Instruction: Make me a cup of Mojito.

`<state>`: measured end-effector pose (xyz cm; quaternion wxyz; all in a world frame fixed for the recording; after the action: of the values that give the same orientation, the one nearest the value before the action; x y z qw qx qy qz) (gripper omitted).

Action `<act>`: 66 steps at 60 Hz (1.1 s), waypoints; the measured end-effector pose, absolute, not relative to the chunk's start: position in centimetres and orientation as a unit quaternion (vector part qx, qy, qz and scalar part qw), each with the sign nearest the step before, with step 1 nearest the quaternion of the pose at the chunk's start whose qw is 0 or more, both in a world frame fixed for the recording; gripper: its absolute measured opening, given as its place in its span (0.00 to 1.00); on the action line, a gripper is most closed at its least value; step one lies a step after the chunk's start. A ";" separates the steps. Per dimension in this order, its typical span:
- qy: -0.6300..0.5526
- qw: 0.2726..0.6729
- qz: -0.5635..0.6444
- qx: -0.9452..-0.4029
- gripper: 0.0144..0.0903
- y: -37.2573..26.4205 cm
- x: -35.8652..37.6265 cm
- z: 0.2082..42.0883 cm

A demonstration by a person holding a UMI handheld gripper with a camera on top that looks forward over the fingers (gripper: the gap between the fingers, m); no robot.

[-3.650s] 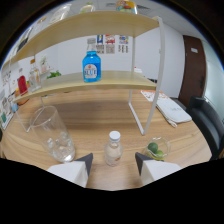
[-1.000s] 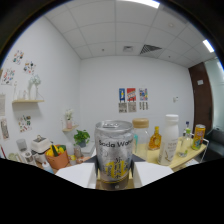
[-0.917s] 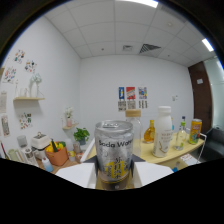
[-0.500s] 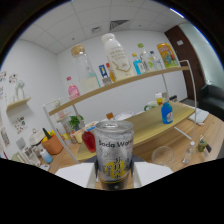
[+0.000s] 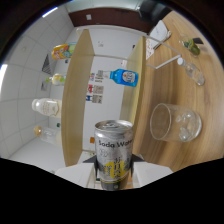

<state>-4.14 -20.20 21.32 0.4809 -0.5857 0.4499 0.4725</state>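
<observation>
The silver soda-water can with the yellow band on its label [image 5: 114,154] is sitting right between the two pale fingers of the gripper [image 5: 113,172], and both fingers are pressing in on its sides, pinching it firmly. The whole view is rolling over sideways, so the wooden tabletop [image 5: 175,75] is running up the right-hand side and the two-tier wooden shelf [image 5: 80,95] is standing on end beyond the can. Just beside the can, out over the tabletop, the clear drinking glass with ice cubes in it [image 5: 174,123] is lying in plain view, its open mouth turning toward the can. Farther off on the table a small clear bottle [image 5: 194,74] and a little glass dish with green leaves [image 5: 191,45] are showing, well apart from the can. On the shelf, the blue plastic bottle [image 5: 125,77] is resting between the boards, and more bottles are lining the far board, too blurred to name.
</observation>
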 end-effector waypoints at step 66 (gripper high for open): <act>0.145 0.650 0.152 -0.731 0.48 -20.0 -4.4 22.5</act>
<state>-4.38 -20.00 22.46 0.6499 -0.7305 0.1445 0.1520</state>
